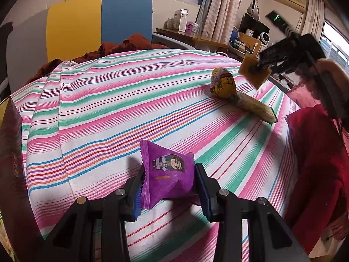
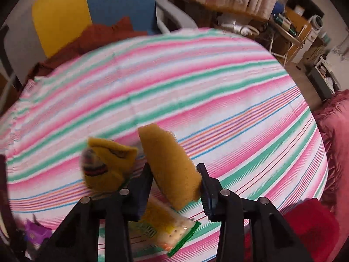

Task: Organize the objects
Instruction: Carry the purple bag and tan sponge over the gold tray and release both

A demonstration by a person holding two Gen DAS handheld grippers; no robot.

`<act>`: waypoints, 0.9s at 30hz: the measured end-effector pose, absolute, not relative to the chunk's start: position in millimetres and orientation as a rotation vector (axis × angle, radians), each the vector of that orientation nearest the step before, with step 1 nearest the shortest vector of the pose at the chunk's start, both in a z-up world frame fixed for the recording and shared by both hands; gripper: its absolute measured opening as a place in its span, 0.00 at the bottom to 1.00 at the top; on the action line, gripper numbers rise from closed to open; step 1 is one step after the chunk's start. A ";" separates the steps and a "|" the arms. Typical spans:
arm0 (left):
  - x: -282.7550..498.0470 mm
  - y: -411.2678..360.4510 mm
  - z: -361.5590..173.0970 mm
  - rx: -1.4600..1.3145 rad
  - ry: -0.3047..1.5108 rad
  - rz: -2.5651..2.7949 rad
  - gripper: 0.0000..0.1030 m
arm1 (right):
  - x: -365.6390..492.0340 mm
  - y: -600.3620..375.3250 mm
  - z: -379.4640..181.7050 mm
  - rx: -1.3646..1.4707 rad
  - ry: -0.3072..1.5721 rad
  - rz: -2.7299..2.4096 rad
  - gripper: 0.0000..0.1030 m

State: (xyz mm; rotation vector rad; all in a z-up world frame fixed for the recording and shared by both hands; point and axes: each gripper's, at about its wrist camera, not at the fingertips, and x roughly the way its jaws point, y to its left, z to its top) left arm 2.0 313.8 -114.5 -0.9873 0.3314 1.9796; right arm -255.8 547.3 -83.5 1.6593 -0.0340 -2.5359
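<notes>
My left gripper (image 1: 169, 182) is shut on a purple snack packet (image 1: 168, 174) with a cartoon figure, held just above the striped bedsheet (image 1: 109, 113). My right gripper (image 2: 174, 179) is shut on a mustard-yellow sponge (image 2: 170, 166) and holds it in the air; it shows in the left wrist view (image 1: 254, 68) at the upper right. Below it lie a yellow patterned pouch (image 2: 106, 166) and a clear cracker packet with green edge (image 2: 161, 227). Both lie on the sheet in the left wrist view: pouch (image 1: 222, 83), packet (image 1: 255, 107). The purple packet shows at the right wrist view's lower left (image 2: 36, 232).
A dark maroon bag (image 1: 11, 152) stands at the left edge. Red fabric (image 1: 316, 163) lies at the right. A rust blanket (image 1: 122, 45) and a yellow-and-blue headboard (image 1: 98, 21) are at the far end. A cluttered desk (image 1: 196, 37) stands beyond.
</notes>
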 end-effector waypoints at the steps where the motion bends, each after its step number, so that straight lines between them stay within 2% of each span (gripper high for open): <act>1: 2.2 313.7 -113.5 -0.991 0.337 1.984 0.40 | -251.2 546.9 -75.3 1.623 -0.044 -2.555 0.40; 6: 3.6 310.6 -107.5 -1.015 0.352 2.005 0.39 | -227.9 532.4 -43.6 1.460 -0.066 -2.578 0.40; 10: 7.3 304.4 -94.0 -0.993 0.344 2.033 0.39 | -209.7 500.9 -40.3 1.414 -0.078 -2.489 0.40; 27: 10.3 250.5 -17.6 -0.878 0.229 2.219 0.39 | -146.5 383.8 -86.0 1.433 -0.041 -2.174 0.40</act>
